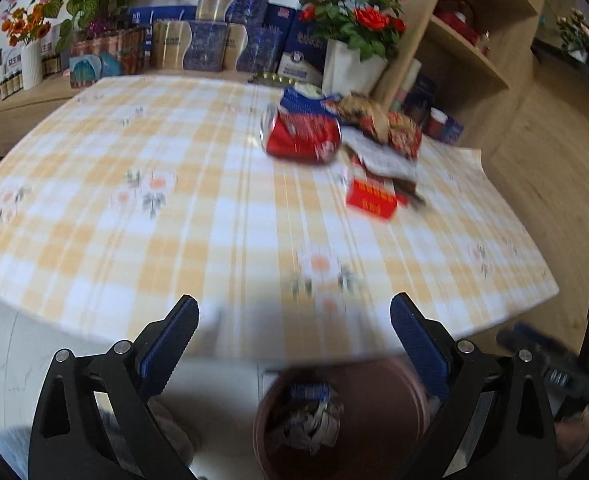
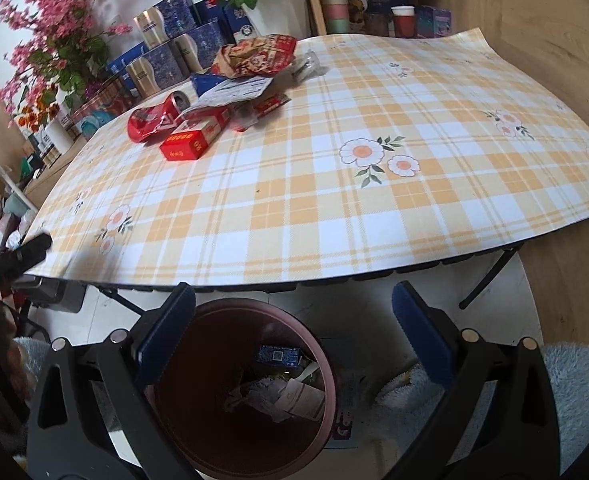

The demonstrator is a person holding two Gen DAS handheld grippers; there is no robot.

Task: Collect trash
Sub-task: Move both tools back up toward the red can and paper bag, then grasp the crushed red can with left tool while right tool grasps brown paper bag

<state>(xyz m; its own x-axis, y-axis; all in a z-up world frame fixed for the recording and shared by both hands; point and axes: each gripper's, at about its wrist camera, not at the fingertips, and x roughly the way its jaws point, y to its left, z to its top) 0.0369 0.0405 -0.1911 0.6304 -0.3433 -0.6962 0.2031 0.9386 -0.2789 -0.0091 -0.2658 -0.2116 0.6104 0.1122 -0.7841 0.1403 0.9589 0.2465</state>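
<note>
A pile of trash lies at the far side of the checked table (image 1: pixel 134 208): a crushed red can (image 1: pixel 300 136), a red carton (image 1: pixel 372 198) and crumpled wrappers (image 1: pixel 378 120). The right wrist view shows the same can (image 2: pixel 150 120), carton (image 2: pixel 192 140) and wrappers (image 2: pixel 254 56). A brown bin (image 2: pixel 326 364) with paper scraps stands on the floor below the table's near edge. My left gripper (image 1: pixel 294 312) is open and empty above the bin (image 1: pixel 374 384). My right gripper (image 2: pixel 294 300) is open and empty over the bin.
Blue and gold boxes (image 1: pixel 214 44) and flower pots (image 1: pixel 354 60) stand behind the table. A wooden shelf (image 1: pixel 474 52) is at the right. The table's folding legs (image 2: pixel 490 276) and a fluffy blue rug (image 2: pixel 574 384) lie near the bin.
</note>
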